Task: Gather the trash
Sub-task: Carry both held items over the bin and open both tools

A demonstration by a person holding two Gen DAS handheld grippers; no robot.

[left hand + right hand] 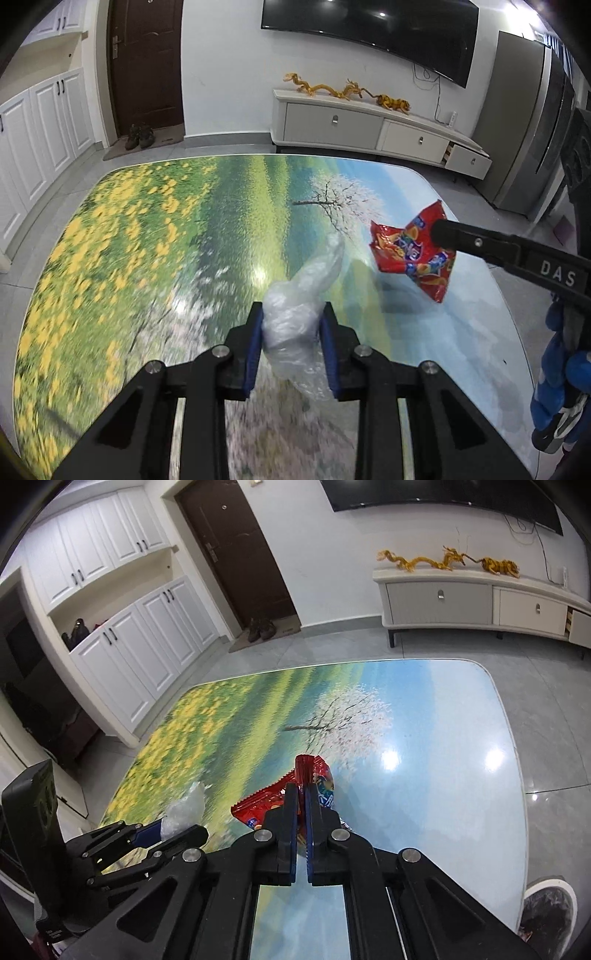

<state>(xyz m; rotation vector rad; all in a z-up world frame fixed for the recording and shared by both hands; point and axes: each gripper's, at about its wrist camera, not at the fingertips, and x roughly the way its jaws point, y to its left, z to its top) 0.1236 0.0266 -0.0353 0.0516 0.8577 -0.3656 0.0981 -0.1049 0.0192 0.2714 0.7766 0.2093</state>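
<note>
My left gripper is shut on a crumpled clear plastic bag, which sticks up and forward between the blue pads, lifted off the table. My right gripper is shut on a red snack wrapper, pinched flat between its pads. In the left wrist view the red snack wrapper hangs from the right gripper above the table's right side. In the right wrist view the left gripper shows at lower left with the clear plastic bag in it.
The table carries a glossy landscape print of yellow flowers and a blossoming tree. Beyond it stand a TV cabinet, a dark door and white cupboards. A round bin sits on the floor at the table's near right corner.
</note>
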